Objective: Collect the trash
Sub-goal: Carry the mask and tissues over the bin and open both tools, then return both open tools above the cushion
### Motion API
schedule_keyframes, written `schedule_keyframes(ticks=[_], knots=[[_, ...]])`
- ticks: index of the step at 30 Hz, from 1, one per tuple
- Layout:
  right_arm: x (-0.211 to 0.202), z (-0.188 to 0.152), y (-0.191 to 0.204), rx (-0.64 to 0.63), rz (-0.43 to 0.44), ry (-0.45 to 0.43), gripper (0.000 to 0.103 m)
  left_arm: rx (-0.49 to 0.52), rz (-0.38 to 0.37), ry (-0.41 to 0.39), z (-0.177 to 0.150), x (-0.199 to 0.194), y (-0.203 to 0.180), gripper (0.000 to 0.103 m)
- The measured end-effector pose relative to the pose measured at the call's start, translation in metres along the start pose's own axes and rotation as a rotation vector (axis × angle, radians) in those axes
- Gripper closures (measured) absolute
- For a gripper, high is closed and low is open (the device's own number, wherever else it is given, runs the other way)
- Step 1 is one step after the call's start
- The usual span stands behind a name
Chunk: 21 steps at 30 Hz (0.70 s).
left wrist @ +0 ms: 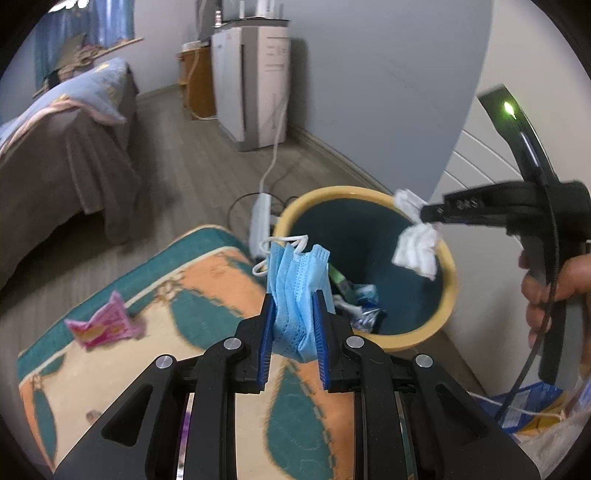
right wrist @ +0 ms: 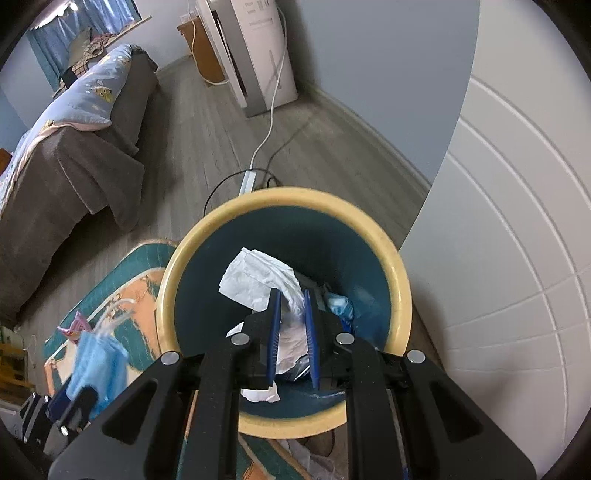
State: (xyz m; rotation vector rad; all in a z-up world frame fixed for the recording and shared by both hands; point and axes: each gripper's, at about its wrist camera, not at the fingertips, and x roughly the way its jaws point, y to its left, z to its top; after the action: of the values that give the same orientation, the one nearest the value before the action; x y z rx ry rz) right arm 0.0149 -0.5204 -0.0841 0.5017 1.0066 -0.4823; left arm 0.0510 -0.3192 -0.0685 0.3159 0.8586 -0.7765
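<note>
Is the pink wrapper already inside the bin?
No, the pink wrapper lies on the rug, left of the bin.

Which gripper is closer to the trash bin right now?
Right. The right gripper holds a tissue directly over the bin opening; the left gripper, holding a face mask, is beside the rim above the rug.

A home bedroom: a bed [left wrist: 55, 147] with brown cover and blue pillow [left wrist: 88, 92], curtained window [left wrist: 85, 29], patterned rug [left wrist: 147, 350] on wood-look floor [left wrist: 192, 177], and a yellow-rimmed wastebasket [right wrist: 400, 295]
</note>
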Motion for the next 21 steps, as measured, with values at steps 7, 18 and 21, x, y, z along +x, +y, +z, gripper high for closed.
schedule_keyframes(ticks=[7,18,21], knots=[[0.000,0.003,0.003,-0.020,-0.049,-0.022,0.090,0.009,-0.019,-0.002,0.021,0.017,-0.016,0.082],[-0.012,0.011,-0.001,0.013,-0.031,-0.091,0.080,-0.033,-0.044,-0.111,0.056,0.011,-0.020,0.054],[-0.012,0.011,0.000,0.012,-0.036,-0.086,0.057,-0.035,-0.035,-0.098,0.052,0.014,-0.016,0.042]])
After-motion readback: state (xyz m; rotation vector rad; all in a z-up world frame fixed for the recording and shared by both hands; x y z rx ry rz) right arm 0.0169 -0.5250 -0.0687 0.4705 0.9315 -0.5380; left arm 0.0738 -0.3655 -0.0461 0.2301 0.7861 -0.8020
